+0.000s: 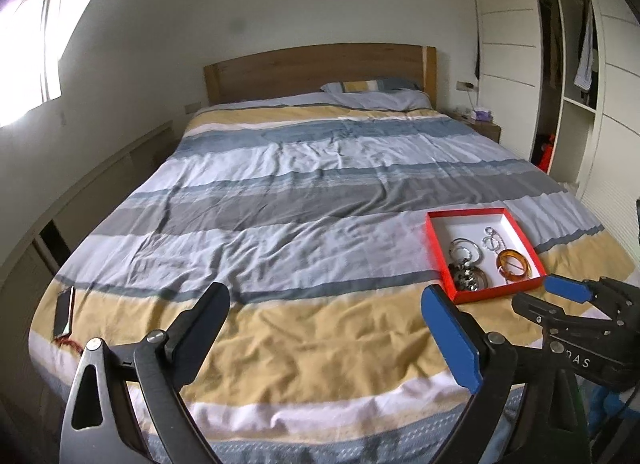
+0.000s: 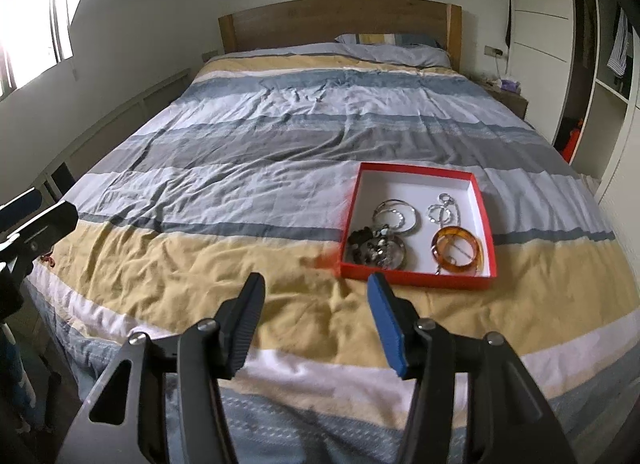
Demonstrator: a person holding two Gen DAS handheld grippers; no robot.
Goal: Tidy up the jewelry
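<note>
A red box (image 2: pixel 416 278) with a white inside lies on the striped bed, near its foot on the right. In it are an amber bangle (image 2: pixel 460 264), silver bangles (image 2: pixel 396 213), silver chain links (image 2: pixel 442 209) and a dark bead cluster (image 2: pixel 376 250). My right gripper (image 2: pixel 316 288) hovers just short of the box's near left corner, open, with nothing between its fingers. My left gripper (image 1: pixel 326 300) is wide open and empty over the yellow stripe, left of the box (image 1: pixel 496 296). The right gripper (image 1: pixel 560 296) also shows at the left wrist view's right edge.
A phone (image 1: pixel 64 312) with a red cord lies at the bed's near left corner. A pillow (image 2: pixel 396 47) and a wooden headboard (image 2: pixel 340 19) are at the far end. A bedside table (image 2: pixel 508 99) and an open wardrobe (image 2: pixel 600 63) stand on the right.
</note>
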